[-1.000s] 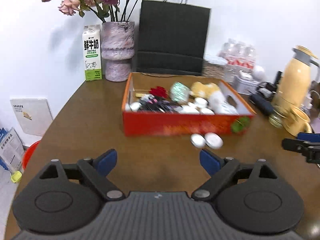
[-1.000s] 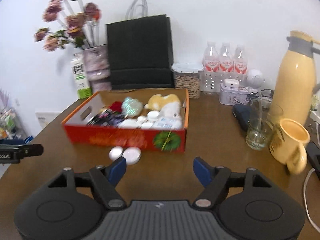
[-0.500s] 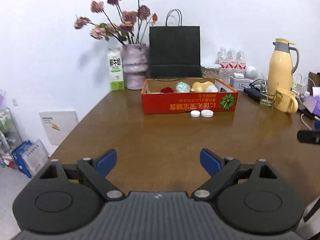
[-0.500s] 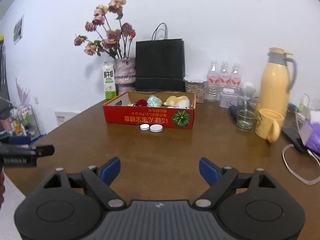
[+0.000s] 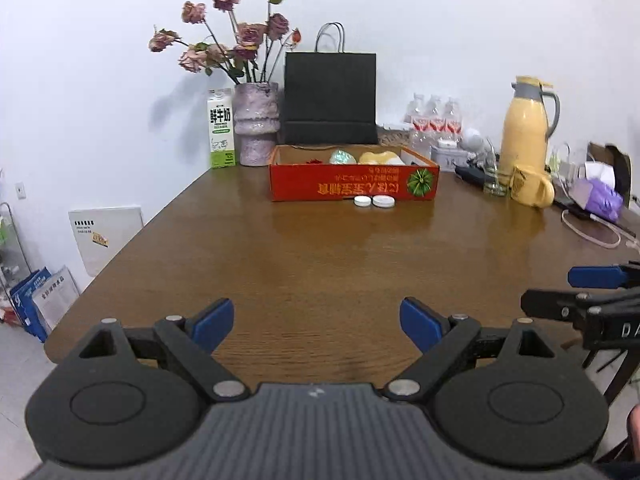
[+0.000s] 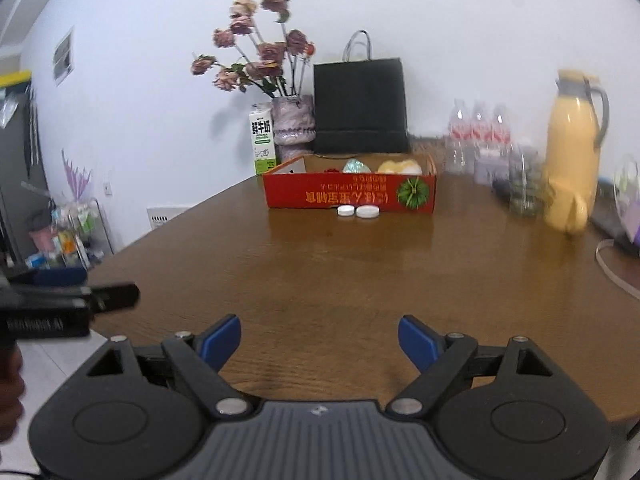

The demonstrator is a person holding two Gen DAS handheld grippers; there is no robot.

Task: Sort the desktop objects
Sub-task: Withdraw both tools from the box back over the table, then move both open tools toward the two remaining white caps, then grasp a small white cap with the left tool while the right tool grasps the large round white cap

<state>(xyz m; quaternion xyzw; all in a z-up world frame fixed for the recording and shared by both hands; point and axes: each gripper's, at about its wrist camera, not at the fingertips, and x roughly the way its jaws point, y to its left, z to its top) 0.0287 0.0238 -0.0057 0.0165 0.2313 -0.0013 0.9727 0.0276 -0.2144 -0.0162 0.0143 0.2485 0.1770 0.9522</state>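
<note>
Left wrist view: the left tool (image 5: 316,320) hangs over the near edge of the brown wooden surface (image 5: 320,264), its blue pads spread wide with only bare wood between them. The right tool (image 6: 320,338) stands the same way in its own view, jaws wide apart and gripping nothing; they have just been opening. Each tool shows at the side of the other's view, the right one at (image 5: 592,292).

Far across the surface sits the red cardboard box (image 5: 354,186), its long axis running left to right, its long printed side facing the cameras with the lettering upside down. Inside it a green-white bundle (image 5: 342,157), a yellow plush thing (image 5: 380,157) and something red (image 5: 314,160) show above the rim. 2 white round caps (image 5: 374,201) lie flat on the wood side by side, just in front of the box, near its middle.

Behind the box stand a milk carton (image 5: 221,134), a mottled vase (image 5: 256,124) of faded roses and a black paper bag (image 5: 330,98), all upright against a white wall. To the right are 3 water bottles (image 5: 436,118), a yellow thermos jug (image 5: 524,124), a glass (image 5: 494,184) and a yellow mug (image 5: 532,190). A white cable (image 5: 592,232) loops near the right edge. On the floor at left lean a white panel (image 5: 106,236) and some blue packets (image 5: 32,296).
</note>
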